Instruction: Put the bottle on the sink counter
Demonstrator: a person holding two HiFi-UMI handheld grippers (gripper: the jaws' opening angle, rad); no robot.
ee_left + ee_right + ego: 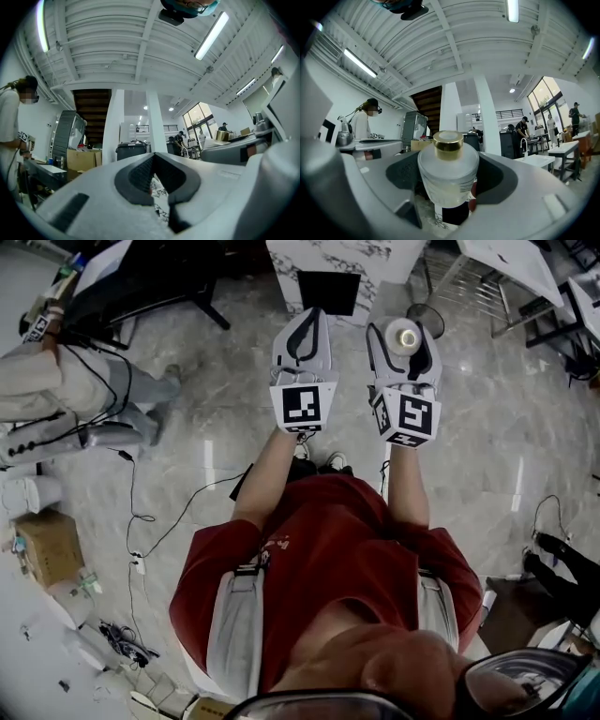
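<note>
I read the bottle (pixel 447 180) as frosted glass, matt and cloudy, under a polished gold cap (pixel 448 140) that looks like metal. The left gripper (pixel 153 159) and right gripper (pixel 405 334) wear smooth, matt grey plastic shells. The pads (pixel 140 176) lining the left one look dark, rubbery and finely ribbed. The floor (pixel 487 437) is glossy veined stone that mirrors the lights. The person's shirt (pixel 319 549) is soft red cloth, the box (pixel 49 545) plain brown cardboard, the ceiling (pixel 103 47) white ribbed sheet.
</note>
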